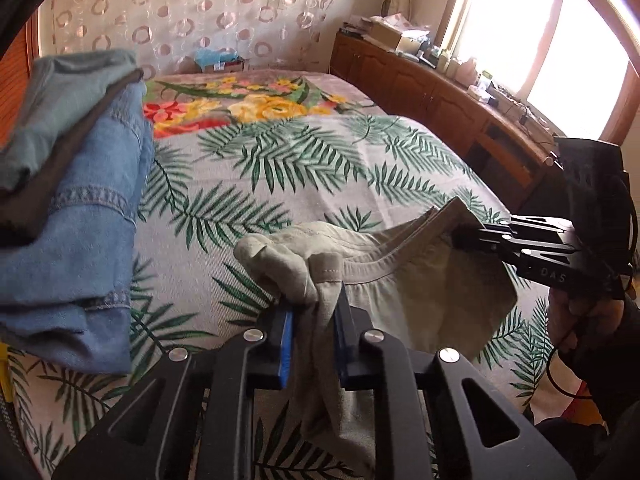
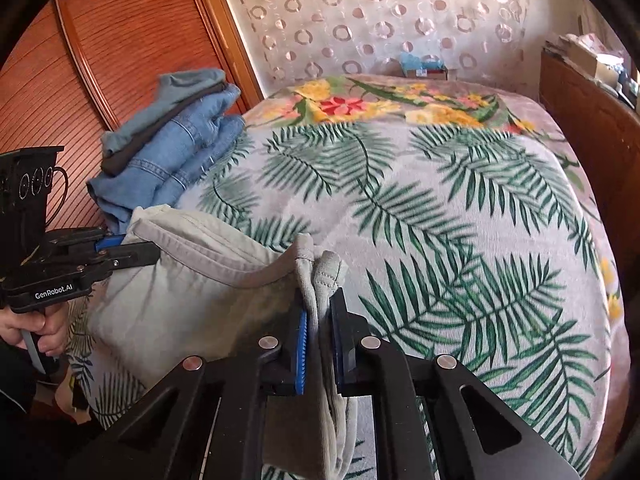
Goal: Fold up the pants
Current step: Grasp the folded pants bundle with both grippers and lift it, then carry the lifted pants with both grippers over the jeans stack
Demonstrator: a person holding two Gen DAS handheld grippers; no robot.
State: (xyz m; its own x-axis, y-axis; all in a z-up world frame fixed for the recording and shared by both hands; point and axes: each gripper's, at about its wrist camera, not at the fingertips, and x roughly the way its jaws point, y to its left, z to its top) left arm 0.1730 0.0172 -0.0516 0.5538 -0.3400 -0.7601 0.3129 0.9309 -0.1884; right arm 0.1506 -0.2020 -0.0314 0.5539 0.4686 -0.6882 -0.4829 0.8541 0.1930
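Observation:
Beige pants (image 1: 420,292) hang by their waistband just above the palm-leaf bedspread (image 1: 300,168), stretched between my two grippers. At the bottom of the left wrist view, my left gripper (image 1: 314,312) is shut on one bunched end of the waistband, its blue pads pressing the cloth. My right gripper (image 1: 460,238) pinches the other end at the right. In the right wrist view, the right gripper (image 2: 320,320) is shut on a fold of the pants (image 2: 192,280), and the left gripper (image 2: 132,250) clamps the far corner at the left, with a hand below it.
Folded clothes (image 1: 72,220), blue jeans under dark and teal items, are stacked on the bed's left side (image 2: 172,148). A wooden cabinet (image 1: 420,84) with clutter runs along the right under a bright window. A wooden wardrobe (image 2: 100,60) stands at the left.

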